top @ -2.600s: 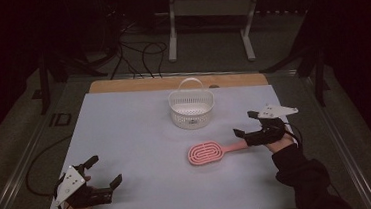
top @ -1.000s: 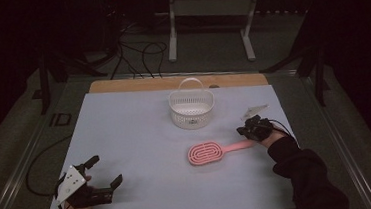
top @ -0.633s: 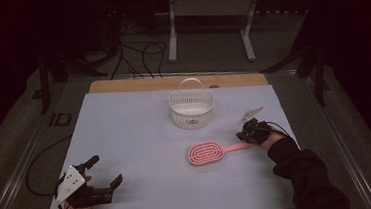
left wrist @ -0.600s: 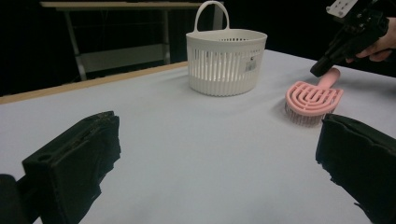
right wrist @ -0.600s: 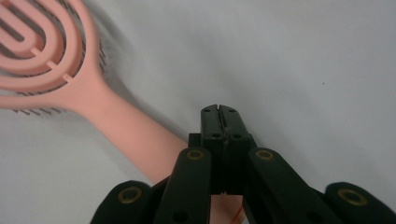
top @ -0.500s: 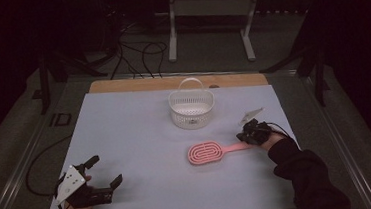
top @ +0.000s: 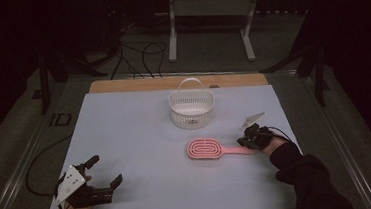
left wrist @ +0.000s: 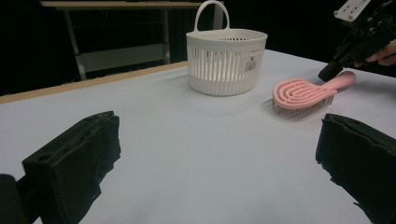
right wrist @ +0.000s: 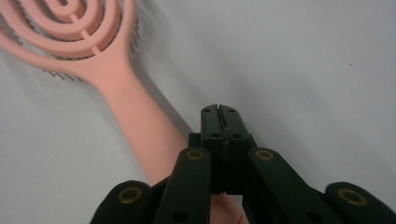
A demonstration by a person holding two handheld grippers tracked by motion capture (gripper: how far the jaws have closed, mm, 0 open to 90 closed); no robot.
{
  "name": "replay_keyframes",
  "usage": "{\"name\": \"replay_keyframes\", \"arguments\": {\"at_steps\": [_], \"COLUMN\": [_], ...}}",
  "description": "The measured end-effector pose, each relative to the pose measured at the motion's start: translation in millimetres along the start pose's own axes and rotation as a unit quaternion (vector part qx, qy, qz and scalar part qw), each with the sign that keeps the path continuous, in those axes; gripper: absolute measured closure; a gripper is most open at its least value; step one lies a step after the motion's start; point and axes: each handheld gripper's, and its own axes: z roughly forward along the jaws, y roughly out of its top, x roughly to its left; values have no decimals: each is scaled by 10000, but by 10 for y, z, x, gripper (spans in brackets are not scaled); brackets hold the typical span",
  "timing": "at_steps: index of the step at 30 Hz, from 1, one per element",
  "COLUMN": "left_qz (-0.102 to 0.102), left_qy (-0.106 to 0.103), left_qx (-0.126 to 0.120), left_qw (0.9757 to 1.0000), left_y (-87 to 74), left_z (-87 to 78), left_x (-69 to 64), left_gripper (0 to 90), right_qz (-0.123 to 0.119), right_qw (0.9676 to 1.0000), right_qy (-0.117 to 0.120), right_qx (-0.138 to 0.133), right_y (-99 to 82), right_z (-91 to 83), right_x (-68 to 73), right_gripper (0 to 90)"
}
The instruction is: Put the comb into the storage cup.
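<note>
A pink paddle hairbrush (top: 204, 148) lies flat on the pale sheet right of centre, bristles down, its handle pointing right. My right gripper (top: 241, 141) sits low over the end of that handle, tilted down towards the table. In the right gripper view its jaws (right wrist: 219, 109) are pressed together with nothing between them, and the brush handle (right wrist: 135, 116) passes beside and under them. A white slotted basket (top: 191, 109) with an upright handle stands behind the brush. At the front left corner my left gripper (top: 106, 170) rests open, holding nothing, facing the basket (left wrist: 226, 60) and the brush (left wrist: 301, 92).
The pale sheet (top: 125, 134) covers the table, with a wooden strip (top: 137, 84) along its far edge. Beyond the table, cables and a metal stand (top: 207, 22) are on the dark floor. A dark sleeve (top: 304, 175) comes in at the bottom right.
My right gripper has dropped and shifted left onto the end of the brush handle, tipping downward. The left gripper, brush and basket have stayed put.
</note>
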Motion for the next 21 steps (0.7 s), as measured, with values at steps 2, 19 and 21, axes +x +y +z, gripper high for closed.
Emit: {"name": "replay_keyframes", "arguments": {"at_steps": [2, 19, 21], "left_qz": [-3, 18, 21], "left_qy": [2, -5, -8], "left_qx": [1, 0, 3], "left_qw": [10000, 10000, 10000], "left_y": [0, 3, 3], "left_z": [0, -1, 0], "left_x": [1, -6, -5], "left_gripper": [0, 0, 0], "right_qz": [-10, -5, -26], "right_qw": [10000, 9998, 9998], "right_qy": [30, 188, 170], "right_qx": [-15, -52, -31], "right_y": [-9, -130, -145], "right_z": [-12, -47, -52], "right_x": [18, 204, 226], "right_gripper": [900, 900, 900]}}
